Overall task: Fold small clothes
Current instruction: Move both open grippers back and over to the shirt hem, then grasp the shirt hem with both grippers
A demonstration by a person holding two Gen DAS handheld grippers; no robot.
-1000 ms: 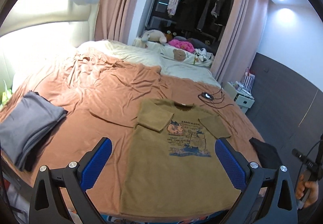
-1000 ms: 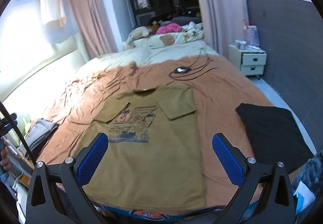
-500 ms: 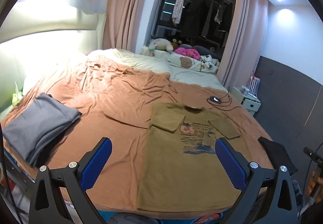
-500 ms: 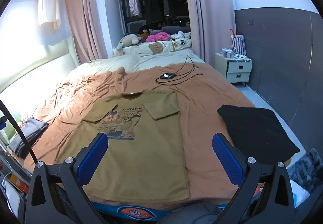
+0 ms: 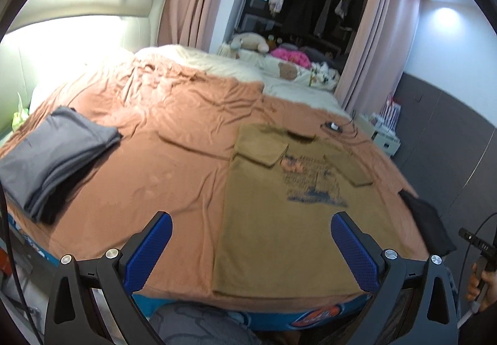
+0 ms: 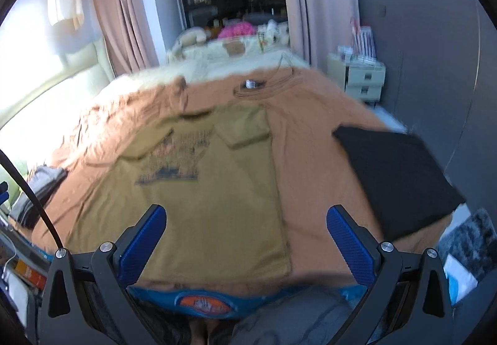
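A: Starting at the left, what lies on the bed (image 5: 174, 140)?

B: A folded grey stack (image 5: 52, 158) sits near the left edge, on the rust-coloured sheet.

A: And the left gripper (image 5: 251, 247)?

B: It hangs over the near edge with its blue pads spread wide, nothing between them. Its right pad is over the lower part of the shirt (image 5: 289, 211), not touching it as far as I can tell.

A: Where is the shirt?

B: Flat, print up, right of the bed's middle, collar toward the far pillows, both sleeves turned in over the chest. Its hem lies along the near edge.

A: The right gripper (image 6: 247, 241)?

B: Also gaping and empty, above the shirt's right hem corner; that view is blurred.

A: Further right?

B: A black folded garment (image 6: 394, 177) lies near the right edge, apart from the shirt. A cable with a small device (image 6: 250, 84) rests beyond the collar.
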